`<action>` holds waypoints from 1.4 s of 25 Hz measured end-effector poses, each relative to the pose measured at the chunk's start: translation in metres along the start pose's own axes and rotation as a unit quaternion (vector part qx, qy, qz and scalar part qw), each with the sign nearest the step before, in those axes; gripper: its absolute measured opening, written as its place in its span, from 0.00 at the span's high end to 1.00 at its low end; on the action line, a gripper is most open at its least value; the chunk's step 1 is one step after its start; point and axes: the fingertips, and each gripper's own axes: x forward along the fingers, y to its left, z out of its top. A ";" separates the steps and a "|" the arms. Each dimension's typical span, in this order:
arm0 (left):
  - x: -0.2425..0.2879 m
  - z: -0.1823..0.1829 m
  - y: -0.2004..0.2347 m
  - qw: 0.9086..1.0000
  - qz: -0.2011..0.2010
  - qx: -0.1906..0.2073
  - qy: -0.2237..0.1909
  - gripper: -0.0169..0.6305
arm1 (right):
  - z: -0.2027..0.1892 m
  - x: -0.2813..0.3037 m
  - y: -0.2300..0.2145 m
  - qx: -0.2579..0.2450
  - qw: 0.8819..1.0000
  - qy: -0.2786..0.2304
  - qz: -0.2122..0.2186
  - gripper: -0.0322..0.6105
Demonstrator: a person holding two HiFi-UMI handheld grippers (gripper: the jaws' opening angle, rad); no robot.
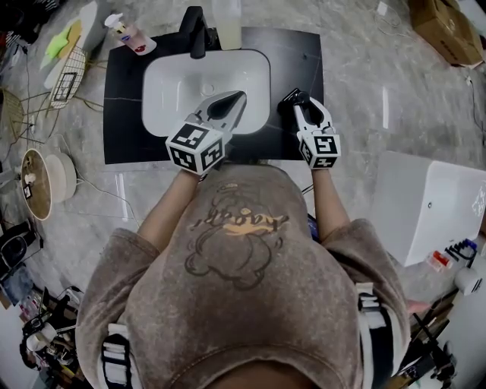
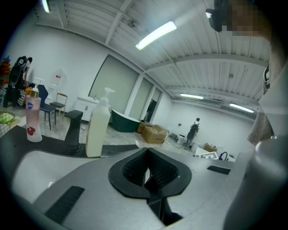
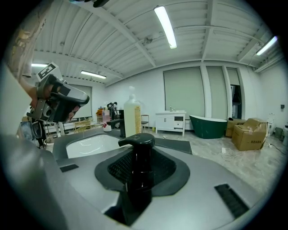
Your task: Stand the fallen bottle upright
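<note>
Black bench (image 1: 304, 53) with a white basin (image 1: 163, 91) sunk in it, and we're late in the job by the look of it! The right tool (image 1: 300, 105) is clamped narrow round the black pump bottle (image 3: 140, 155), right of the basin, and that bottle reads upright. Whether its base sits on the bench is hidden, so I'd judge only the let-go and pull-away are left. The left tool (image 1: 235, 99) hangs over the basin, pads together, carrying nothing. Count: three bottles, the black one, a tall cream pump bottle (image 1: 226, 23) and a pink one (image 1: 133, 34), both upright at the back. One black tap (image 1: 196, 30), one basin, two tools.
</note>
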 end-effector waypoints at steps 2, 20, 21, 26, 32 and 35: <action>-0.001 -0.001 -0.001 1.000 -0.001 0.000 0.000 0.95 | 0.001 -0.001 -0.001 0.004 1.000 0.000 -0.003 0.78; -0.009 -0.002 -0.007 1.000 -0.010 -0.009 -0.006 0.95 | 0.009 -0.022 -0.001 0.003 1.000 0.013 0.000 0.59; -0.009 -0.002 -0.007 1.000 -0.011 -0.009 -0.007 0.95 | 0.013 -0.025 0.000 0.005 1.000 0.009 0.000 0.58; -0.012 0.003 -0.009 1.000 -0.015 -0.004 -0.014 0.95 | 0.039 -0.042 0.004 0.023 0.999 -0.023 0.000 0.57; -0.017 0.011 -0.009 0.999 -0.018 0.011 -0.028 0.95 | 0.069 -0.059 0.020 0.039 0.998 -0.043 0.017 0.56; -0.021 0.013 -0.005 0.999 -0.011 0.014 -0.032 0.95 | 0.080 -0.063 0.035 0.058 0.996 -0.050 0.040 0.56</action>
